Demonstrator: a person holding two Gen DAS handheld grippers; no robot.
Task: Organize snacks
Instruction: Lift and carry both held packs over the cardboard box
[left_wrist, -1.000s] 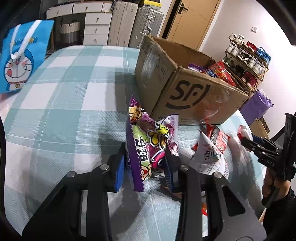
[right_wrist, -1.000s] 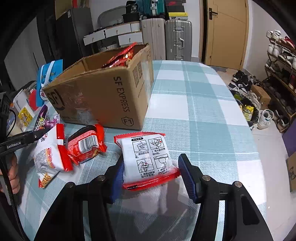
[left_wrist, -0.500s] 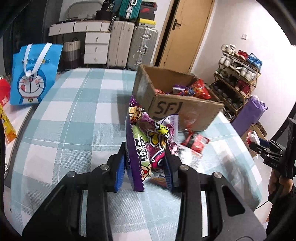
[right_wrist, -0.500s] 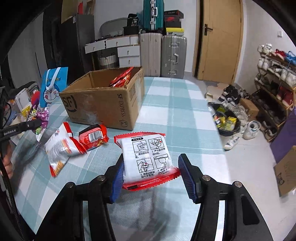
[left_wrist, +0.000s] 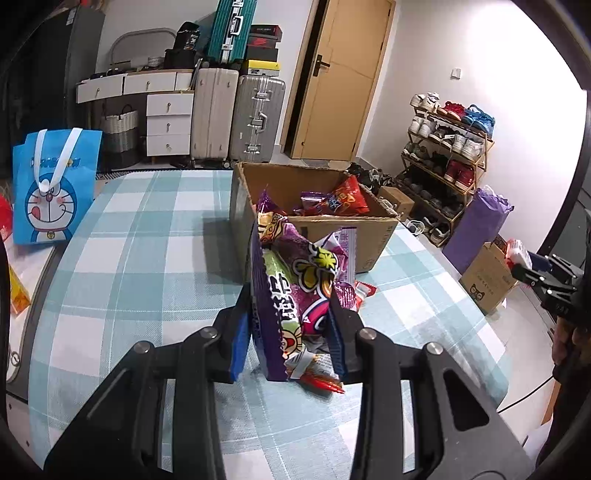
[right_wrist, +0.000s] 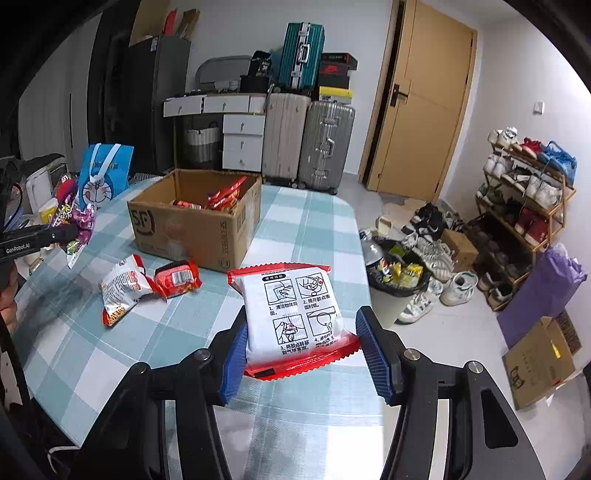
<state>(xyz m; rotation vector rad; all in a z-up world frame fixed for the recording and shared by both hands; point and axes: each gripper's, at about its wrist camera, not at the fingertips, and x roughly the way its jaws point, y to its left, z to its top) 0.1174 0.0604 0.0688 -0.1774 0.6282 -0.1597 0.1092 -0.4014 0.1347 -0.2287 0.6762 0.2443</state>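
Observation:
My left gripper (left_wrist: 290, 339) is shut on a purple snack bag (left_wrist: 291, 291) and holds it up above the checked table (left_wrist: 140, 266), short of the open cardboard box (left_wrist: 317, 225) with red packets inside. My right gripper (right_wrist: 306, 350) is shut on a white and red packet (right_wrist: 297, 317), raised over the table's right side (right_wrist: 306, 229). The box (right_wrist: 195, 225) stands at the middle left in the right wrist view, and the left gripper with the purple bag (right_wrist: 79, 225) shows at the far left. Two snack packets (right_wrist: 147, 284) lie on the table before the box.
A blue cartoon bag (left_wrist: 51, 192) stands at the table's left side. Suitcases (right_wrist: 306, 140) and white drawers (right_wrist: 236, 136) stand behind the table. A bin (right_wrist: 395, 284), shoes and a shoe rack (right_wrist: 528, 192) are on the floor to the right.
Both grippers have risen and drawn back from the box with their packets held. The box looks smaller and farther, and its inside shows now.

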